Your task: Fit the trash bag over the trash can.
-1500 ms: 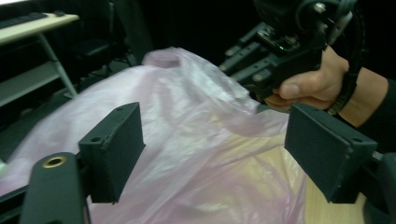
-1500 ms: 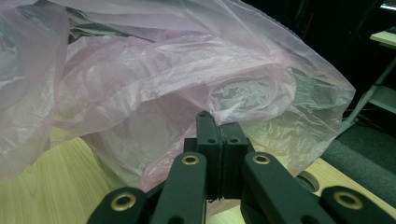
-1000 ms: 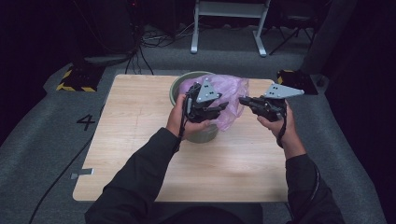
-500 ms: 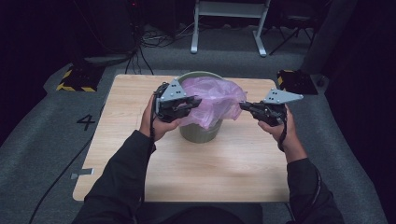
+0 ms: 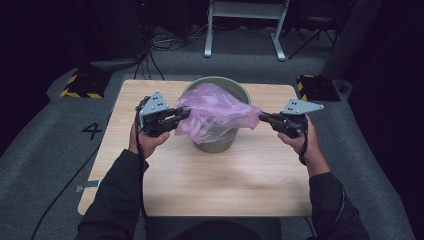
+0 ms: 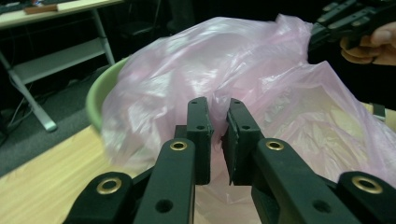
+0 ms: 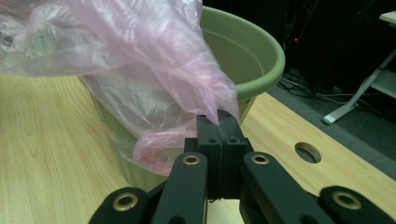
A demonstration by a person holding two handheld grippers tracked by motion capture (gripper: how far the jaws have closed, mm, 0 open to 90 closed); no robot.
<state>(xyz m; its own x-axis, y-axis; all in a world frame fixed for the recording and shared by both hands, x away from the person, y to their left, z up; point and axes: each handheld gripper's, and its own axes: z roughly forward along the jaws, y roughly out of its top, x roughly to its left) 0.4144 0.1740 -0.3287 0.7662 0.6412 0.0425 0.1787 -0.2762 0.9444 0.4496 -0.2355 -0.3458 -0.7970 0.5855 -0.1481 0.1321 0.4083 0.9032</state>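
Plastic everywhere: we see a pink bag [image 5: 215, 112] stretched out over the green bin [image 5: 239, 90], which stands on the wooden tabletop [image 5: 225, 180] toward the middle of its far edge. The bag hangs above the bin's rim and down its near side, pulled sideways between the two tools.

On the left, we have the left gripper [image 5: 182, 114] out beside the bin, nearer the left edge of the tabletop. In its own view the left gripper [image 6: 218, 122] has a fold of pink film running between the two black jaws. A narrow gap shows between them, and they have just been closing on it; we read that as a pinch on the bag's left side.

Over on the right, the right gripper [image 5: 261, 117] sits level with the bin's rim, toward the right edge of the tabletop. Close up, the right gripper [image 7: 218, 122] has its jaws pressed flat together with a corner of the bag [image 7: 140, 70] clamped between them, and a loose curl of film droops beneath. Behind it we see the bin's rim [image 7: 261, 56] and a round hole [image 7: 307, 152] cut in the tabletop.

Both hands hold their tools above the wood, well apart, the bag taut between them.
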